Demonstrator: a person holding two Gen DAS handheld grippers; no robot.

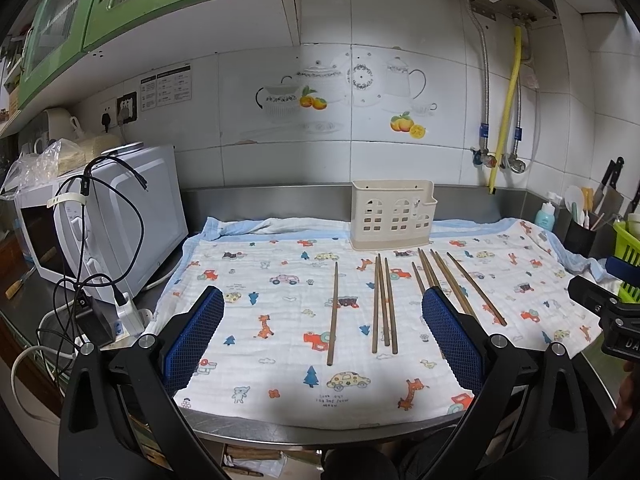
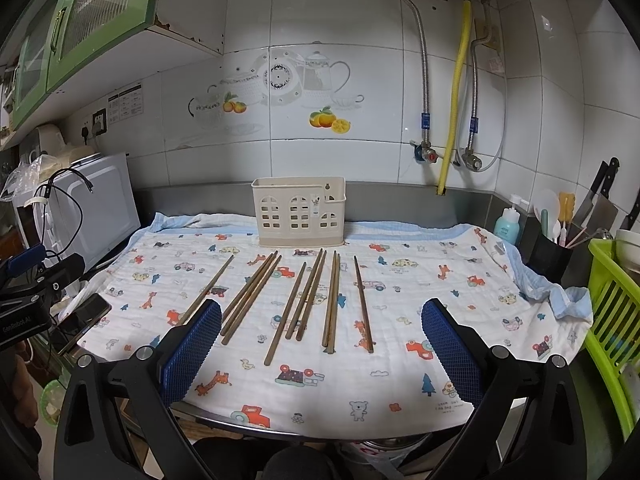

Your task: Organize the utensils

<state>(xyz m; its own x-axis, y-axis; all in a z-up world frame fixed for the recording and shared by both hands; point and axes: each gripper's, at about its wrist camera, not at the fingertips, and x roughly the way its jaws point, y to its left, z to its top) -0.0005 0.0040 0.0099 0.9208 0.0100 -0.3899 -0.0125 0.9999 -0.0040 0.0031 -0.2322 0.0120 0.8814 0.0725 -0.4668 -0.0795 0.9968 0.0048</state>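
matt wooden chopsticks [image 2: 304, 300], soft printed cloth [image 2: 400, 320], cream plastic holder [image 2: 298, 212]

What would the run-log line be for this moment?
stage: not started | left gripper: open, empty | right gripper: open, empty | chopsticks: loose on cloth | holder: upright behind them

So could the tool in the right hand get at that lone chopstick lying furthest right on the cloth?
Probably yes. The right tool is open and holds nothing, and the rightmost chopstick lies apart from the others on the cloth, with nothing over it.
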